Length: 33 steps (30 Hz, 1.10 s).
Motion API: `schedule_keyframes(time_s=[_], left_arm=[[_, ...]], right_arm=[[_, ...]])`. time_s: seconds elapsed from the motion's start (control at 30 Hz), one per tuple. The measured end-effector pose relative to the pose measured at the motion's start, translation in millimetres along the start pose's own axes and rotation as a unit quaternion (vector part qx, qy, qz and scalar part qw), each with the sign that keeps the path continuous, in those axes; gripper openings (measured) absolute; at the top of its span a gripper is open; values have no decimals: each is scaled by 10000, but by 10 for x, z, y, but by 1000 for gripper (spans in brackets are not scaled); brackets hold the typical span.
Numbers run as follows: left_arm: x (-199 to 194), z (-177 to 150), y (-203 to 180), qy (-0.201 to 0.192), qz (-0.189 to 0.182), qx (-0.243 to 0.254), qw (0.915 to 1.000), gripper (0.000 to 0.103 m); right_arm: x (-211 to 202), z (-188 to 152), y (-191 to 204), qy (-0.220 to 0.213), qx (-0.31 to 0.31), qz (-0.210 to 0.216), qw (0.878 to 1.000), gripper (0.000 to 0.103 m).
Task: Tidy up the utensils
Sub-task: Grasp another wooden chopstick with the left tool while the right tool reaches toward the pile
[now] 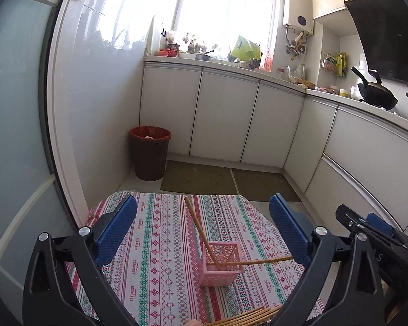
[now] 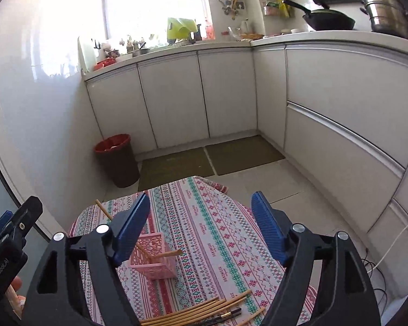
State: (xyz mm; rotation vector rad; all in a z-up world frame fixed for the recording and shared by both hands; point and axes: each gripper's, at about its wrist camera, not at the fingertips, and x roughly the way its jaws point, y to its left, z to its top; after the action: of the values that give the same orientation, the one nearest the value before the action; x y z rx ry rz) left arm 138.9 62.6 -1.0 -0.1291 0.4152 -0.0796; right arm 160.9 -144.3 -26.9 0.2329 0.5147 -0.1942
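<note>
A pink lattice basket (image 1: 221, 265) (image 2: 155, 262) stands on the round table's patterned cloth (image 1: 160, 233) (image 2: 220, 233). Two wooden chopsticks stand in it: one (image 1: 195, 222) (image 2: 104, 209) leans up and to the left, the other (image 1: 261, 260) (image 2: 172, 253) tips low to the right. Several loose wooden chopsticks (image 1: 247, 315) (image 2: 201, 311) lie at the near edge, with a dark pair (image 2: 227, 314) beside them. My left gripper (image 1: 203, 203) is open and empty behind the basket. My right gripper (image 2: 201, 198) is open and empty, with the basket by its left finger.
A brown bin with a red liner (image 1: 149, 154) (image 2: 117, 160) stands on the floor by the wall past the table. White cabinets (image 1: 220, 119) run along the back and right, with mats (image 2: 209, 160) before them. A wok (image 2: 329, 20) sits on the counter.
</note>
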Motion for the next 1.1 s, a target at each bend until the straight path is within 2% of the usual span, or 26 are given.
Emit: schedule_keyframes(time_s=[0.1, 0.2, 0.57, 0.8, 0.9, 0.97, 1.03, 1.1], left_arm=[[5, -66, -34, 106, 10, 104, 9999, 96], [17, -125, -100, 222, 3, 267, 9994, 96], [126, -365, -268, 709, -179, 665, 9951, 96], [317, -630, -581, 1197, -449, 1159, 9850, 96], [446, -792, -769, 1583, -692, 1420, 9747, 96], [544, -930, -908, 1894, -849, 1659, 9641, 96], [645, -1088, -1042, 2289, -1050, 1897, 9490, 96], [757, -1274, -1191, 2787, -1348, 2075, 9279, 96]], right_arm=[[-88, -53, -69, -95, -4, -195, 9998, 91], [-157, -127, -134, -163, -59, -365, 9992, 96], [-242, -469, -659, 334, 182, -513, 9980, 96], [-255, -846, -1145, 452, 135, -844, 9953, 96], [-256, -1015, -1357, 555, 141, -901, 9943, 96], [-212, -1122, -1556, 728, 334, -963, 9921, 96], [-175, -1225, -1762, 894, 627, -1026, 9887, 96], [-145, -1318, -1947, 1024, 892, -1102, 9846, 96]])
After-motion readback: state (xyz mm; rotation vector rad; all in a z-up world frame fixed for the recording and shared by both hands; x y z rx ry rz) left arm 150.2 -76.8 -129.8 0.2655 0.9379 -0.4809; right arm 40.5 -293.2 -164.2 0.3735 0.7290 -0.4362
